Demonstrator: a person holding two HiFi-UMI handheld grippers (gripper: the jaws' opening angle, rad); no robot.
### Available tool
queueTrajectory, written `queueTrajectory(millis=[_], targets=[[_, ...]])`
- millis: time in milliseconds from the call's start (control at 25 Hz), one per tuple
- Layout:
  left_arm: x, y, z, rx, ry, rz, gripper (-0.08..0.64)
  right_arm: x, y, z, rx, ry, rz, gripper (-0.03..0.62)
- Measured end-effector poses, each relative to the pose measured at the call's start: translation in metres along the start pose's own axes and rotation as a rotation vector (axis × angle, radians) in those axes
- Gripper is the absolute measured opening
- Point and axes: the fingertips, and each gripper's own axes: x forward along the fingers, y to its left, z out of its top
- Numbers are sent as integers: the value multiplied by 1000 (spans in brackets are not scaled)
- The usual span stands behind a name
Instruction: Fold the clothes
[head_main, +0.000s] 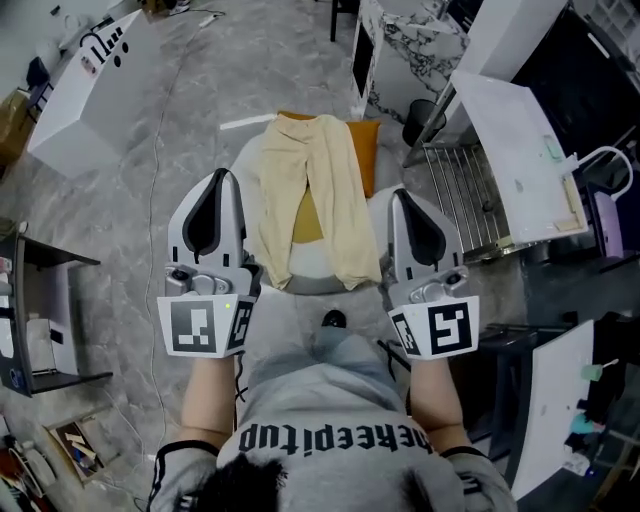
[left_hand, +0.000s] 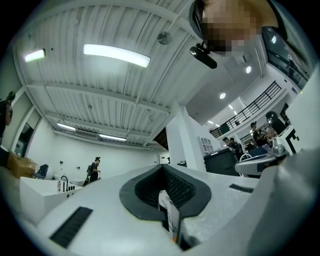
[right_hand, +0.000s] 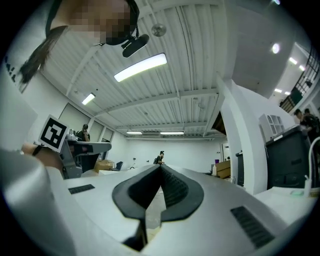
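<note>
Both shut & empty, left gripper (head_main: 222, 176), right gripper (head_main: 399, 196): trousers (head_main: 337, 195) ahead look light, floppy, so pinch ur nearest hems.

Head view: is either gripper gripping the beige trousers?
No: the left gripper and the right gripper are both shut on nothing, and the beige trousers lie spread out, in neither one's jaws.

Pale yellow trousers (head_main: 312, 190) lie spread on a small white table (head_main: 318, 268) (an orange sheet (head_main: 363, 150) peeks out underneath).
</note>
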Motion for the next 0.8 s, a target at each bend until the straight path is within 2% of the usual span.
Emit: queueTrajectory(millis=[120,200,560,800], targets=[[15,-2,-8,-5,-2,26,4,13,-19,-14,76,23,11,1],[22,0,-14,-12,6,41,3,20,-32,-23,101,39,-12,1],[48,12,-31,-37,18,84,3,43,-56,-41,103,75,-33,2],[78,18,-39,-15,11,86,3,65,-79,-49,114,86,-47,2]])
